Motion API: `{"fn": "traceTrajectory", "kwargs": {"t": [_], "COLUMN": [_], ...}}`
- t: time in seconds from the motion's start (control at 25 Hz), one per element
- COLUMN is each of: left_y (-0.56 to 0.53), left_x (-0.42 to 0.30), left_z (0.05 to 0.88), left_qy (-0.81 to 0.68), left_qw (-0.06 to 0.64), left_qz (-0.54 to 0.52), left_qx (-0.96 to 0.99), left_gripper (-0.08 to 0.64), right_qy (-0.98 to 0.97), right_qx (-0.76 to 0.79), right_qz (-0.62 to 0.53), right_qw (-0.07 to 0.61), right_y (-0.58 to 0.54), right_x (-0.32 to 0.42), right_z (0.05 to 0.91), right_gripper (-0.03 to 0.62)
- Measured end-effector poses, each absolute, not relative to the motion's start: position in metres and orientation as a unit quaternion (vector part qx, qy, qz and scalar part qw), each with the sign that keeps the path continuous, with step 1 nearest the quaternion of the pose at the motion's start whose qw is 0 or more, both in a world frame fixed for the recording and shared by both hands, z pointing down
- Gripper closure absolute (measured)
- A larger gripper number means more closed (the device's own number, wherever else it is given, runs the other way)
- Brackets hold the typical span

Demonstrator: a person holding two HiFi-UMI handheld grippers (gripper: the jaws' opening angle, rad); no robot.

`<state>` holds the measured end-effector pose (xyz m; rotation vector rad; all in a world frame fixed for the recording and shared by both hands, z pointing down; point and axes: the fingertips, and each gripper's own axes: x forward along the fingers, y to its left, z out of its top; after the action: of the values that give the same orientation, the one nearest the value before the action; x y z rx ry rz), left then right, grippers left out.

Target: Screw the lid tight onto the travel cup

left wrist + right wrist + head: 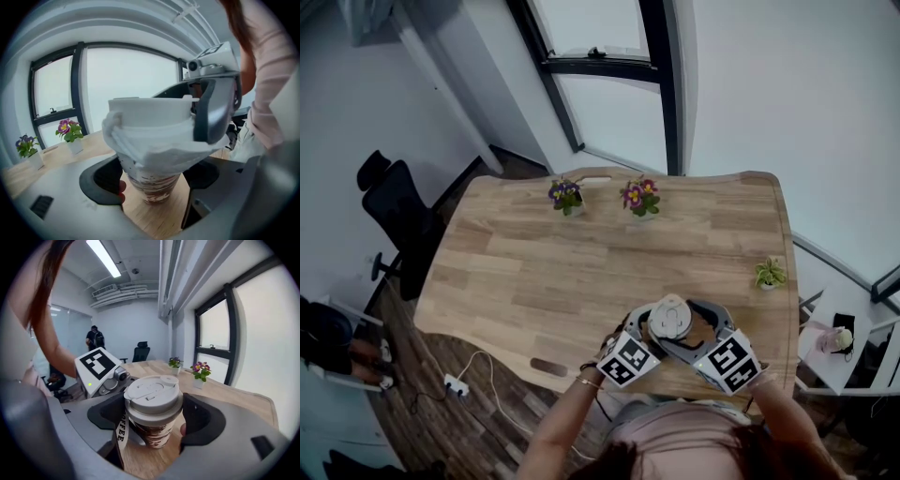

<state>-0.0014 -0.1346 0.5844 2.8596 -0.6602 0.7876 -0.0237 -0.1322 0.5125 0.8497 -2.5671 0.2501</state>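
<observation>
The travel cup (672,323) stands near the table's (581,272) front edge, brown-and-white patterned (153,184) with a white lid (152,394) on top. My left gripper (152,180) comes in from the left with its jaws closed around the cup's lower body. My right gripper (153,416) comes in from the right and is shut on the lid; one of its grey fingers (213,112) shows beside the lid in the left gripper view. A white band printed COFFEE (120,430) hangs down the cup's side. In the head view both grippers, left (645,333) and right (698,330), meet at the cup.
Two potted purple flowers (566,197) (641,199) stand at the table's far edge, a small green plant (770,273) at its right edge. A black office chair (394,211) is left of the table, a power strip (455,384) on the floor. A person (95,339) stands far back.
</observation>
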Motion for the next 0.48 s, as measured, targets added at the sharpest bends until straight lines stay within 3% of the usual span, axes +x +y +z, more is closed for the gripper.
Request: {"fn": "traceTrajectory", "kwargs": {"t": [0.2, 0.48], "left_y": [-0.139, -0.129], "left_x": [-0.003, -0.002], "left_z": [0.583, 0.584], "left_qy": [-0.281, -0.186], "left_qw": [0.06, 0.045], "left_qz": [0.236, 0.25], "left_qx": [0.928, 0.949], "left_gripper": [0.189, 0.189], "right_qy": [-0.895, -0.926], "right_qx": [0.394, 0.279], "right_qz": [0.106, 0.127], "right_qw": [0.181, 0.221], "right_y": [-0.135, -0.13], "right_x": [-0.022, -0.024], "right_z": [0.514, 0.515], "right_gripper": [0.212, 0.21]}}
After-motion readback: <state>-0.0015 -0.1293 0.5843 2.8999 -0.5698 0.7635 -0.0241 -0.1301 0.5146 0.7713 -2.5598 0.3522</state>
